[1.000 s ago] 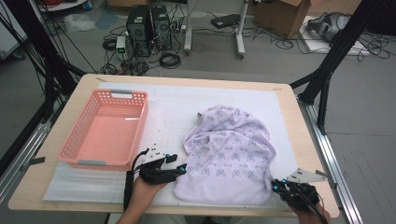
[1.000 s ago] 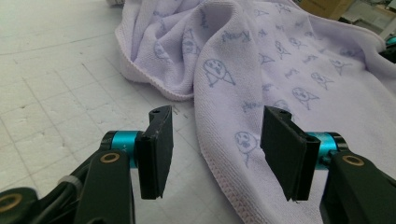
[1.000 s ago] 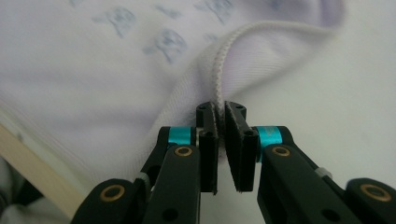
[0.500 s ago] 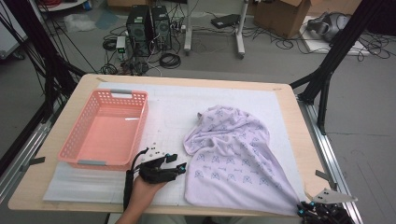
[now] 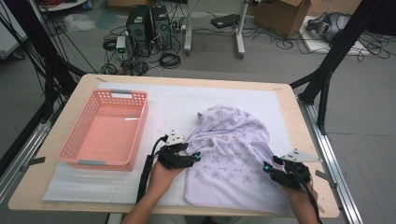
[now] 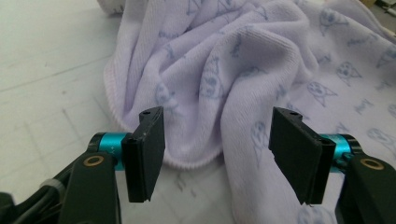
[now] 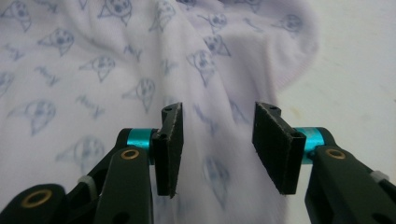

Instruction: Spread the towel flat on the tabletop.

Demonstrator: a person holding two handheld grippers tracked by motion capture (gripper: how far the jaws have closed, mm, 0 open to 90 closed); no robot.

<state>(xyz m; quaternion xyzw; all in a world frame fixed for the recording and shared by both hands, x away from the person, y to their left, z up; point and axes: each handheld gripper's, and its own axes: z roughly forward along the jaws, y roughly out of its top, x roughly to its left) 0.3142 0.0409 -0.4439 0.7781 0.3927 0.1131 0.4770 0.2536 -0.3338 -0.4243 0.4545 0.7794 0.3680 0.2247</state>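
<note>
A lilac cloth (image 5: 232,149) printed with small animal faces lies rumpled on the white mat, right of the middle. My left gripper (image 5: 196,157) is at the cloth's left edge. In the left gripper view its jaws (image 6: 217,128) have just been opening, and a hemmed fold of the cloth (image 6: 233,79) lies in the gap without the pads pressing on it. My right gripper (image 5: 267,167) rests over the cloth's right front part. Its jaws (image 7: 217,119) have also just been opening and stand apart over the cloth (image 7: 107,74), gripping nothing.
An empty pink plastic basket (image 5: 74,148) stands on the mat's left side. The white mat (image 5: 159,102) covers most of the wooden table (image 5: 299,116). Black frame posts stand at both sides, and computers and cables sit on the floor beyond.
The right gripper let go of the cloth's front right corner, swung off past the table's front edge, and came back onto the cloth's right side, open. The left gripper slid right to the cloth.
</note>
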